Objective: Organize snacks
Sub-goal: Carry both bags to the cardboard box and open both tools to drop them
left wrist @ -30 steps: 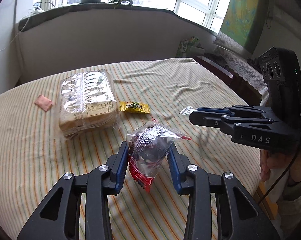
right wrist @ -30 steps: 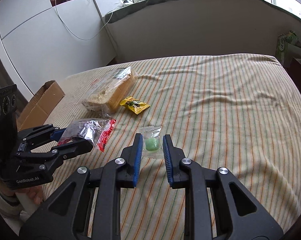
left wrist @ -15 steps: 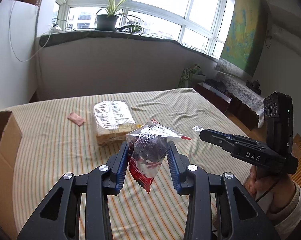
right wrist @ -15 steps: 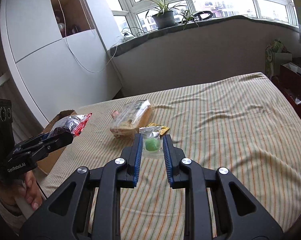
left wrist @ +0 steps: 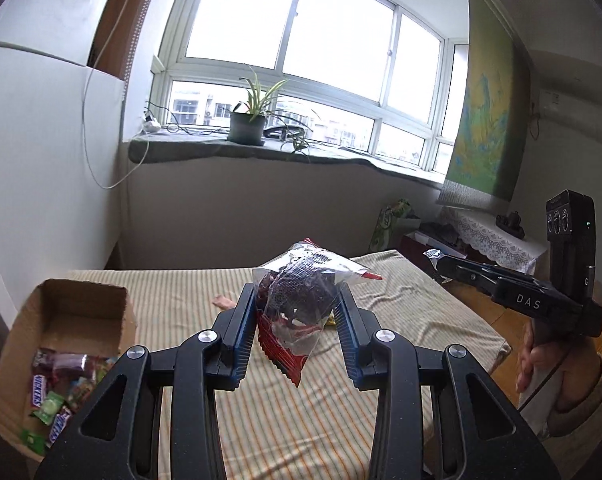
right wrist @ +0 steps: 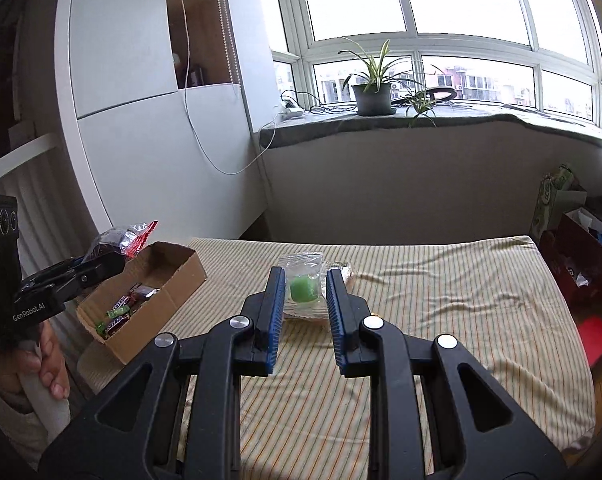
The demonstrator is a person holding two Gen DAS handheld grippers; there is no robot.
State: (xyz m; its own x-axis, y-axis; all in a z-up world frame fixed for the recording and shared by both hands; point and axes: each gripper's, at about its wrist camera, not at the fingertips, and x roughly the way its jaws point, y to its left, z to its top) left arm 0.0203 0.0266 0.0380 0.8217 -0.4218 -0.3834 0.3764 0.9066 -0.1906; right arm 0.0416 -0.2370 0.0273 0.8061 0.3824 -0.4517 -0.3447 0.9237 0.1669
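Both grippers are up in the air above the striped bedspread (right wrist: 441, 280), each with a snack pinched between its blue pads. The left gripper (left wrist: 297, 312) is clamped on a clear packet of dark snacks with a red seam (left wrist: 297, 304), which hangs tilted between the fingers, off the cloth. From the right wrist view that packet sits just above the near left end of the cardboard box (right wrist: 169, 284). The box rests at the left edge of the bedspread, open on top, with small wrapped bars and green candies (left wrist: 53, 404) lying inside.

The right gripper (right wrist: 303, 300) is closed on a small clear packet holding a green candy (right wrist: 303, 288), upright and clear of the cloth. Behind it, a bagged loaf-like pack (right wrist: 341, 272) lies on the bedspread, mostly hidden.
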